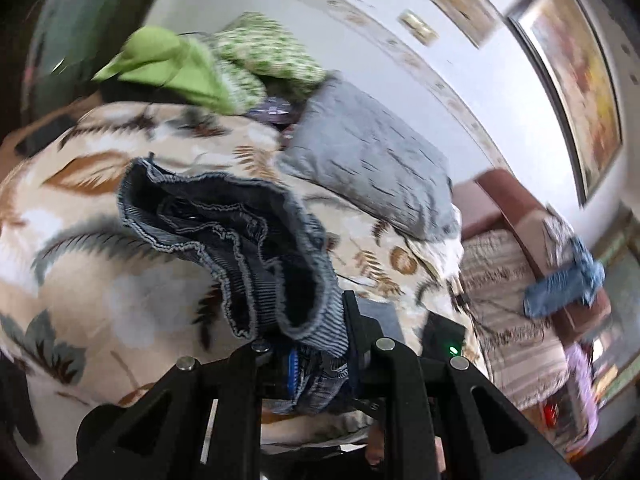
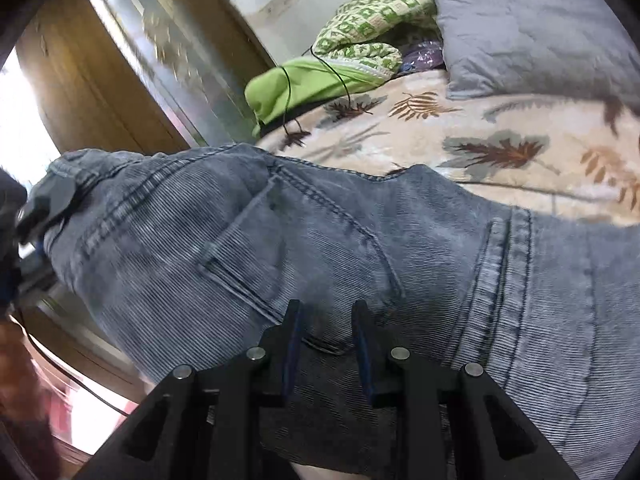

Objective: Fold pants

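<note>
Jeans [image 2: 304, 248] lifted off bed [image 2: 500, 136], pinched at both ends

Left tongs [image 1: 316, 360] clamped on bunched denim, most likely a hem or waistband edge; right tongs [image 2: 326, 344] closed partway on fabric just below back pocket [image 2: 296, 248], seemingly gripping it. Probably the spreading-out step, before any fold. Next: pull taut, lower flat onto leaf-print blanket, clear of grey pillow [image 2: 532, 28] and green cloth [image 2: 304, 84]
</note>
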`<state>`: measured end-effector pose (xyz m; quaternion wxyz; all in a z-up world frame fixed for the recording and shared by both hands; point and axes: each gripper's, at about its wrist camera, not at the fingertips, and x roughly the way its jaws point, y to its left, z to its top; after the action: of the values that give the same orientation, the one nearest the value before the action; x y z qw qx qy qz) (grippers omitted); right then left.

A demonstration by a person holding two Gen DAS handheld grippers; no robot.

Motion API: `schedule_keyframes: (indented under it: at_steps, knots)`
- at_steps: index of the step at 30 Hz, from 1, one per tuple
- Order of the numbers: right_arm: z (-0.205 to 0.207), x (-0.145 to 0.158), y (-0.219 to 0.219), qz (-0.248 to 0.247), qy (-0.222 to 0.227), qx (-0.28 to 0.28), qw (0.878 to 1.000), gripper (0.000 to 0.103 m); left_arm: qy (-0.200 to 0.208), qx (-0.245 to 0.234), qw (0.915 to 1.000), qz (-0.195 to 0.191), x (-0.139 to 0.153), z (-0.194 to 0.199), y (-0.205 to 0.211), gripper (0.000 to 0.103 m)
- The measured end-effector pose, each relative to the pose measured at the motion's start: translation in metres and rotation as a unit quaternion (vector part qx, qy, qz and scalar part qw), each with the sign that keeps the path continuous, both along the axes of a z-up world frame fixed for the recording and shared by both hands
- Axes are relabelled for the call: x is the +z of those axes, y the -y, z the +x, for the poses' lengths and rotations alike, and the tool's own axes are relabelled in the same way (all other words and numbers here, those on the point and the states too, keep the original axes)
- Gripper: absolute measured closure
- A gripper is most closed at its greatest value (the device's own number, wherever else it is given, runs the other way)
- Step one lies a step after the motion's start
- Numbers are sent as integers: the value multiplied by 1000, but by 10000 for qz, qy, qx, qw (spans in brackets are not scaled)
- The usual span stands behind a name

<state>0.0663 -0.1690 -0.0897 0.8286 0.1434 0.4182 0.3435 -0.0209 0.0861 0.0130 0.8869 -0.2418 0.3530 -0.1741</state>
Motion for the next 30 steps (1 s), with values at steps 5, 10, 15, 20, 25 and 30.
schedule_keyframes:
  at_steps: [5,10,15,20,25,30]
  knots:
    - [-3,16,24,604,135,-26,9981,76,513,-828,9946,352,35,2,68,97]
    - [-12,31,70,837,535,-296,9946,76,871,-1248,9863,641,50,18,117,97]
    - [-5,6,130,188,-36,-1276,9916,76,662,-446,9939,757,56,33,70,96]
    - [-8,5,154,420,-103,-1475,9881,76,-183,773,9950,612,13,28,-17,66]
    - [-4,2,127,628,-223,-1027,9925,76,-944,1453,9837,487,-42,16,-78,62]
    - [5,-6,80,724,-523,-516,9947,76,-1292,1625,9781,166,-77,-4,-120,62]
